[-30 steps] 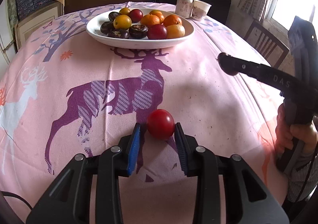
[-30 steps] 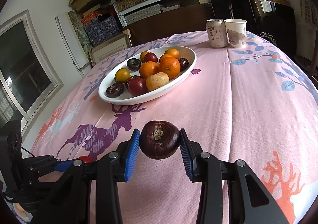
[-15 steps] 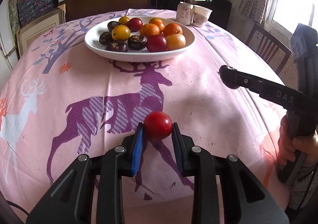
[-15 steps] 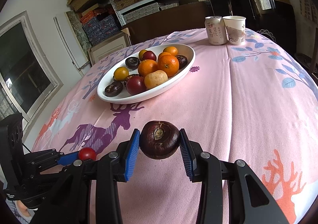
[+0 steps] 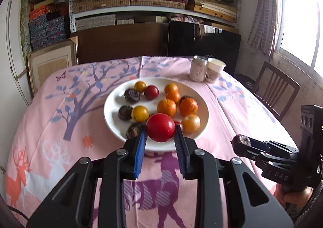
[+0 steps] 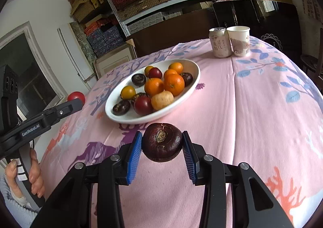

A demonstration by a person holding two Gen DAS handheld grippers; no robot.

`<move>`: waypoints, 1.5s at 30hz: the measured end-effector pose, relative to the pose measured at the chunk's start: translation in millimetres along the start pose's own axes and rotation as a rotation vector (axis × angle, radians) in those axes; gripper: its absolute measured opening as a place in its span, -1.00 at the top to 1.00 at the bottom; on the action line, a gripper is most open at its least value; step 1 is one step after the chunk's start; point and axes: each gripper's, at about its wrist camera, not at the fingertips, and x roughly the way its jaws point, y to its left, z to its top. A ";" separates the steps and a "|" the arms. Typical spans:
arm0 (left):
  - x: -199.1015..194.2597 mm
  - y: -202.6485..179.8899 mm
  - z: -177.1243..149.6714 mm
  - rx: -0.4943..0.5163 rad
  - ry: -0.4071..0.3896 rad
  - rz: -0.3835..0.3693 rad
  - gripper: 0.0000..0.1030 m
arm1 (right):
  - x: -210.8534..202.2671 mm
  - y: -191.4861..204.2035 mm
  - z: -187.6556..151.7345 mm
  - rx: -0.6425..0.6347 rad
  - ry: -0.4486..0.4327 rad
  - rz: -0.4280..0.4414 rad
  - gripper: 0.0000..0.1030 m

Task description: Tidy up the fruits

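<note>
Left tongs (image 5: pixel 160 137) pinch a red tomato (image 5: pixel 160 130) (lifted); right tongs (image 6: pixel 161 146) clamp a dark fruit (image 6: pixel 162 142).

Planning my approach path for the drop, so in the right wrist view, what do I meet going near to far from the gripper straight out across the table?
Dark purple fruit clamped in the right gripper → white plate of fruit → can and paper cup side by side at the far edge.
</note>
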 end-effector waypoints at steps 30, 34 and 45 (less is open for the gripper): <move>179.1 59.8 36.9 -0.088 0.167 -0.036 0.45 | 181.8 31.1 100.0 -0.195 0.107 -0.124 0.19; 178.7 63.7 36.1 -0.094 0.155 0.000 0.10 | 181.1 29.5 99.5 -0.196 0.103 -0.118 0.06; 153.3 68.3 41.9 -0.101 0.072 0.080 -0.64 | 154.1 31.8 108.8 -0.158 0.055 -0.109 0.05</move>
